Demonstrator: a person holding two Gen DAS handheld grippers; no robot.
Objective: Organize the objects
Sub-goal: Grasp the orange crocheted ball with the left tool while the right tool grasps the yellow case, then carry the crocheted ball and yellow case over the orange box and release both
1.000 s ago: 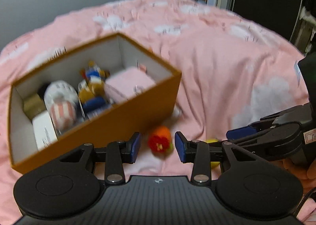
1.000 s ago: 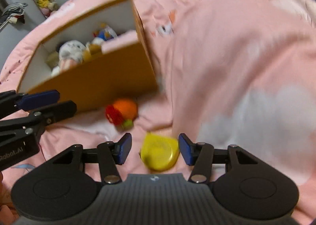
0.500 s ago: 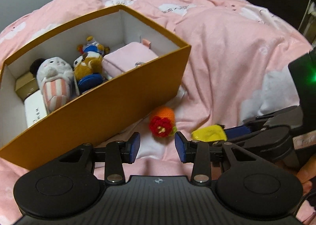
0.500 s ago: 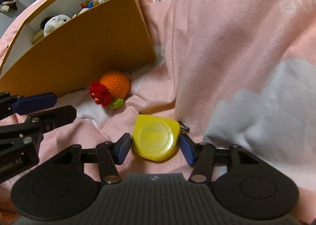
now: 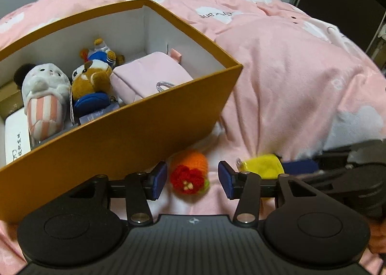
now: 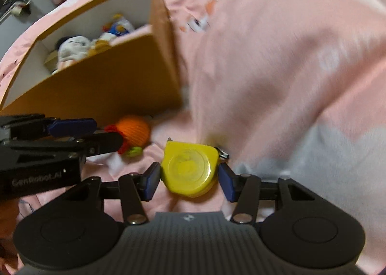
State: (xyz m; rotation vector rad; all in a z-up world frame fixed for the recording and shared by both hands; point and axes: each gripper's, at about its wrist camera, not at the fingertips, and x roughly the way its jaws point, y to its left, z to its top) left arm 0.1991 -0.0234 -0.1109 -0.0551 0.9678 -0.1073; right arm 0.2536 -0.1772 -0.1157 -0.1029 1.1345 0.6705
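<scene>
An orange crocheted toy with a red flower (image 5: 189,173) lies on the pink bedspread just in front of the orange cardboard box (image 5: 120,144). My left gripper (image 5: 193,178) straddles the toy; its jaws are opening and the pads stand clear of it on both sides. To the right, my right gripper (image 6: 189,180) is shut on a yellow tape measure (image 6: 188,168), a pad against each flank, low over the bedspread. In the right wrist view the left gripper (image 6: 96,133) reaches in from the left to the toy (image 6: 135,130), with the box (image 6: 108,81) behind. The tape measure (image 5: 263,166) also shows in the left wrist view.
Inside the box lie a grey-and-striped plush (image 5: 43,96), a brown bear plush (image 5: 91,79), a pink pouch (image 5: 147,77) and a white carton (image 5: 14,137). The rumpled pink bedspread (image 5: 289,77) rises to the right. A dark doorway stands at the far right.
My left gripper has sunk toward the bed and its fingers have spread, so the crocheted toy now sits between them. The right gripper has kept the tape measure and shifted slightly.
</scene>
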